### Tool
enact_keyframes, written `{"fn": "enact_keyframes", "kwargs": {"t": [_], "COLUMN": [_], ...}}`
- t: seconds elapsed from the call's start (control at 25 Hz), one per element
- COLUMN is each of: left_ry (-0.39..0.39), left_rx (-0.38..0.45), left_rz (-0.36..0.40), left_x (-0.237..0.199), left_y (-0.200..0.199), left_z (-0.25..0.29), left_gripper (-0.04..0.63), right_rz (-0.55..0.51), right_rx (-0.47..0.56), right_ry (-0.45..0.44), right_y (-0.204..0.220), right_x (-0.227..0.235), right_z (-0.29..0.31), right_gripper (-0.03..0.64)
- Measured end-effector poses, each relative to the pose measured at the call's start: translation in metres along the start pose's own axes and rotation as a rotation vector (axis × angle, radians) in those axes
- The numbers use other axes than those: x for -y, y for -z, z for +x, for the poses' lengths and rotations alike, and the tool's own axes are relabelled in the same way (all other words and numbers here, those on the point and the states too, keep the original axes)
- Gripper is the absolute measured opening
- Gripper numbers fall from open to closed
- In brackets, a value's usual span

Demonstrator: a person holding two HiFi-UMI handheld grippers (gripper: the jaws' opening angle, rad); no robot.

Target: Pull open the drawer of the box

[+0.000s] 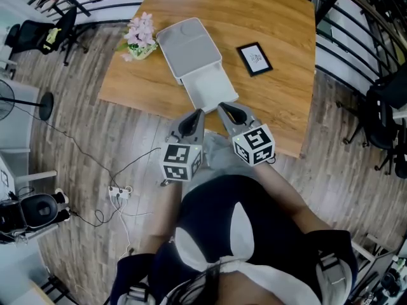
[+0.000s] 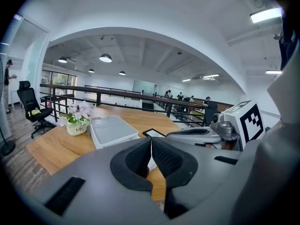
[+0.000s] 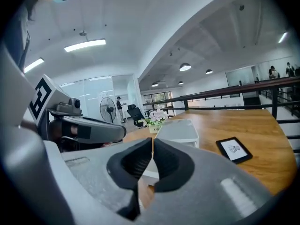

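The drawer (image 1: 210,89) is seen drawn well out of the box (image 1: 187,46) on the table (image 1: 280,18), little being left, with left gripper (image 1: 198,114) and right gripper (image 1: 224,108) clenched empty beside it.

A light wooden worktop (image 1: 280,56) fills the upper centre of the frame. On it lies a flat white rectangular box (image 1: 187,43), its white drawer (image 1: 210,88) drawn out toward the lower centre. A small pot of pink flowers (image 1: 140,37) stands just left of the box, and a black-framed tablet (image 1: 254,58) lies to its right. At the frame's centre, the left hand-held gripper (image 1: 198,113) and right hand-held gripper (image 1: 224,107) point at the drawer's front edge.
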State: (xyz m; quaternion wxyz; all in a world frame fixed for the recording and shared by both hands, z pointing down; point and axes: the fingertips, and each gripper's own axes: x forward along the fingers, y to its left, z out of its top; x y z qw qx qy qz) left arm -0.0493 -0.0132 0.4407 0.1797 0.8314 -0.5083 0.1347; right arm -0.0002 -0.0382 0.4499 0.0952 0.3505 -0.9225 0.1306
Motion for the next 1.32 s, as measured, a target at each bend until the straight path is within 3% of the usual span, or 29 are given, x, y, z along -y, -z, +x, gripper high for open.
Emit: {"fn": "enact_keyframes", "kwargs": {"t": [1.32], "left_ry": [0.0], "left_rx": [0.047], "left_rz": [0.02], "left_x": [0.019], "left_y": [-0.003], "left_z": [-0.016], "left_gripper": [0.021], "right_rz": [-0.095], "right_rx": [0.023], "right_ry": [0.001], "right_y": [-0.014], "right_x": [-0.019], "right_z": [-0.027], "right_gripper": [-0.003]}}
